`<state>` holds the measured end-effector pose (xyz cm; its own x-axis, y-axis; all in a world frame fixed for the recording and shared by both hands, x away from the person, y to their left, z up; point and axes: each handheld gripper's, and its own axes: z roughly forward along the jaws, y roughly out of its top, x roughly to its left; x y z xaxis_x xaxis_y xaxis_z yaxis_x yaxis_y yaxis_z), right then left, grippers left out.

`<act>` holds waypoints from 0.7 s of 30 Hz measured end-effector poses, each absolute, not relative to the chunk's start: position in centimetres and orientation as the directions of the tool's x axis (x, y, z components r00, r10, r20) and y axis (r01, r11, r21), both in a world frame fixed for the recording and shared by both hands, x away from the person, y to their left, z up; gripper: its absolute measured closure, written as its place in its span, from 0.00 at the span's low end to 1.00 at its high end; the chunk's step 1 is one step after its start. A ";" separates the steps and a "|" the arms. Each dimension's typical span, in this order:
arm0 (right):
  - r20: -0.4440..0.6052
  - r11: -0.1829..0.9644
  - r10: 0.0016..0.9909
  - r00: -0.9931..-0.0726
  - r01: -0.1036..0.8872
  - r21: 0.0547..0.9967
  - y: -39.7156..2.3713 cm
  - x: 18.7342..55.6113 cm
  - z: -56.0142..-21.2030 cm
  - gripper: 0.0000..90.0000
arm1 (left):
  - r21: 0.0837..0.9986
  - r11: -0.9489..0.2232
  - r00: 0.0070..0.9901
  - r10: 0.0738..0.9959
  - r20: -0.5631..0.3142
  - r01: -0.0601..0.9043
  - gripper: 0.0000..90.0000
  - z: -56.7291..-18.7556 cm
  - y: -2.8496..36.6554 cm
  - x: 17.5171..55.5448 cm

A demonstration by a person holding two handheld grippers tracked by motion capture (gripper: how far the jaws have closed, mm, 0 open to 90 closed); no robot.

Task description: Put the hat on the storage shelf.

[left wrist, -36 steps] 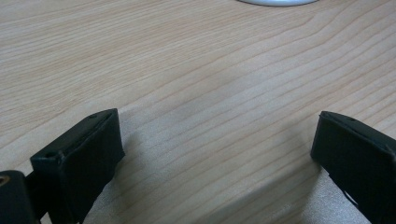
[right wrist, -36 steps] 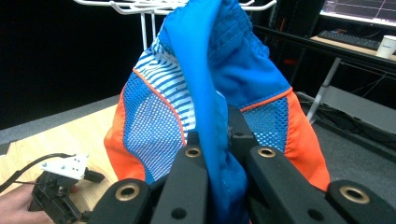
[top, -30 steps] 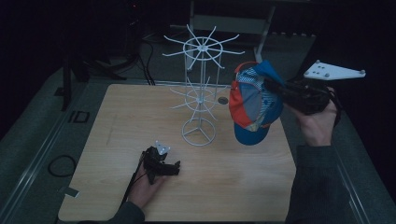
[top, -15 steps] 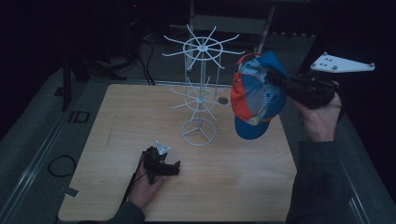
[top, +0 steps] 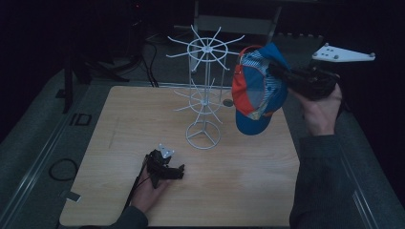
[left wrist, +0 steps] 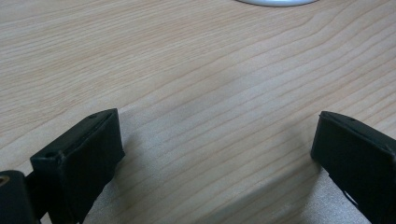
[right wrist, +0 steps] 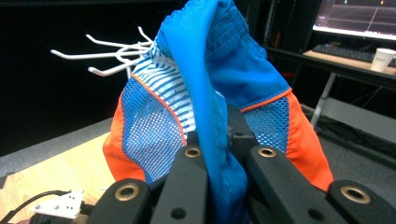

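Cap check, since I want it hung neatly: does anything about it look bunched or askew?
Yes. The cap is pinched in the right gripper, its blue fabric folded into a ridge, and hangs tilted beside the white rack.

Left gripper (top: 180,171) low, jaws wide apart; right gripper (top: 273,69) raised, jaws clamped together.

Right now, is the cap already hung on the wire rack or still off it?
Off it. The cap hangs in the air, pinched by the right gripper, beside the white wire rack and touching none of its hooks.
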<state>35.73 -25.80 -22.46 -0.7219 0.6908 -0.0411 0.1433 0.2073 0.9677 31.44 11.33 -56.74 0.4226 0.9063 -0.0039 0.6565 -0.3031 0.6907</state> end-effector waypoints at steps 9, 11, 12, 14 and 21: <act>0.017 0.197 0.674 -0.738 0.202 0.959 -25.2 37.5 -24.2 0.99 | 0.690 -0.302 0.422 0.907 -0.005 0.658 0.03 -56.7 11.3 31.4; 0.019 0.207 0.673 -0.740 0.213 0.955 -25.0 37.7 -24.6 0.98 | 0.691 -0.300 0.420 0.907 -0.007 0.658 0.03 -56.7 11.3 31.4; 0.021 0.210 0.671 -0.741 0.217 0.953 -24.9 37.8 -24.8 0.98 | 0.691 -0.300 0.420 0.907 -0.007 0.658 0.03 -56.7 11.3 31.4; 0.033 0.209 0.668 -0.743 0.229 0.951 -24.9 38.0 -25.1 0.98 | 0.691 -0.299 0.420 0.907 -0.007 0.658 0.03 -56.7 11.3 31.4; 0.043 0.245 0.654 -0.756 0.265 0.933 -24.4 38.4 -26.3 0.98 | 0.690 -0.300 0.420 0.907 -0.007 0.658 0.03 -56.7 11.3 31.4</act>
